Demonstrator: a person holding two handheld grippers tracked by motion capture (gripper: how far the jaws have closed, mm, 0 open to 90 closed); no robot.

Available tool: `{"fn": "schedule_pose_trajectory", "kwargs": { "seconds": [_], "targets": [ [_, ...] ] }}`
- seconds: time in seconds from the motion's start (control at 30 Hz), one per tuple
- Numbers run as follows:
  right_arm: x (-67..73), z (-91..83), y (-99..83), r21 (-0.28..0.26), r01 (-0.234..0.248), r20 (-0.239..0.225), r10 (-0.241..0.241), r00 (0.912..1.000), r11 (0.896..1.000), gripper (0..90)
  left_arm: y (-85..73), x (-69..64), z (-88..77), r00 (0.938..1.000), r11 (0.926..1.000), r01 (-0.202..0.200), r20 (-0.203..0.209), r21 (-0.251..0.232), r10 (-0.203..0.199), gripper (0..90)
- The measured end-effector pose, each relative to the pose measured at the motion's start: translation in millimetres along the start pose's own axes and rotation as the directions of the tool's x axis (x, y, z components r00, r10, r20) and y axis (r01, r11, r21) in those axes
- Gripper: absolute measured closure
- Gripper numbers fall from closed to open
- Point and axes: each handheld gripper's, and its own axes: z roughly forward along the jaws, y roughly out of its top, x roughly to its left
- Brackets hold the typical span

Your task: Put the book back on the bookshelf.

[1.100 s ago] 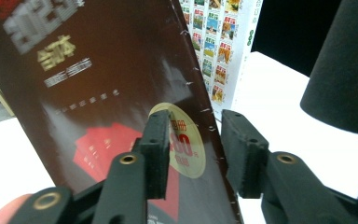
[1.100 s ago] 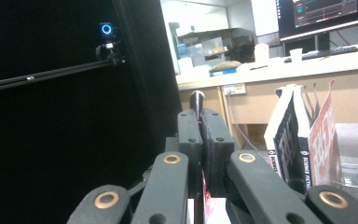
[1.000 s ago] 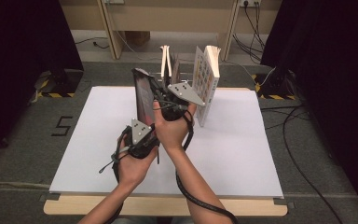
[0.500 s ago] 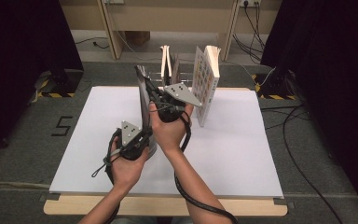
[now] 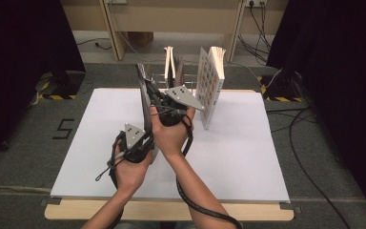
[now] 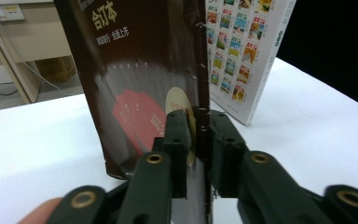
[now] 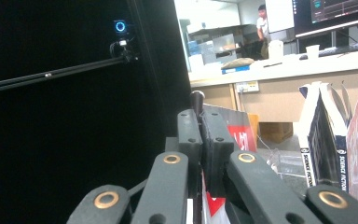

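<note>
Both tools hold one dark brown book (image 5: 144, 95), which stands upright near the middle of the white table (image 5: 248, 157). Left tool (image 5: 140, 138) is pinching the lower edge of the book; its jaws have just been opening a little, yet the book is between them and the pads touch it. Right tool (image 5: 159, 98) is pressed together on the upper part. Just beside stands a white book with coloured squares (image 5: 208, 90).

A white book with a grid of colourful covers (image 5: 208, 86) stands upright at the far right of the white table (image 5: 238, 157) (more books (image 5: 172, 67) just left of it, in a rack).
</note>
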Motion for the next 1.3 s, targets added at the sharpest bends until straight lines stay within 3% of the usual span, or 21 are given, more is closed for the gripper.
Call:
{"fn": "schedule_pose_trajectory", "kwargs": {
  "seconds": [0.23, 0.63, 0.73, 0.87, 1.03, 1.3],
  "targets": [
    [-1.4, -0.4, -0.7, 0.01, -0.001, 0.0, 0.001, 1.0, 1.0, 87.7, -1.4, 3.9, 2.3, 0.9999, 0.9999, -0.008, -0.01, 0.008, 0.008, 86.5],
    [-2.7, -5.1, 12.0, 0.02, 0.041, -0.079, -0.039, 0.9961, 0.999, 84.0, -5.7, 8.2, -10.8, 0.9976, 0.9928, -0.068, -0.021, -0.098, 0.066, 87.1],
    [-7.8, -4.1, 15.8, 0.043, 0.03, -0.099, -0.026, 0.9947, 0.999, 78.9, -5.9, 10.7, -11.0, 0.9986, 0.9923, -0.048, -0.028, -0.114, 0.046, 87.2],
    [-11.7, -8.2, 21.9, 0.034, 0.029, -0.121, -0.025, 0.9924, 0.999, 71.2, -6.2, 15.8, -8.7, 0.9992, 0.9918, -0.027, -0.033, -0.125, 0.024, 87.2],
    [-18.0, -18.4, 26.2, 0.023, 0.027, -0.136, -0.024, 0.9904, 0.999, 69.0, -2.9, 22.9, -7.0, 0.9984, 0.9898, -0.014, -0.056, -0.142, 0.006, 87.2],
    [-50.3, -45.2, 23.0, 0.046, 0.056, -0.075, -0.052, 0.9958, 0.997, 66.1, 3.2, 36.5, -3.1, 0.9966, 0.9846, 0.006, -0.079, -0.175, -0.021, 87.2]
  ]
}}
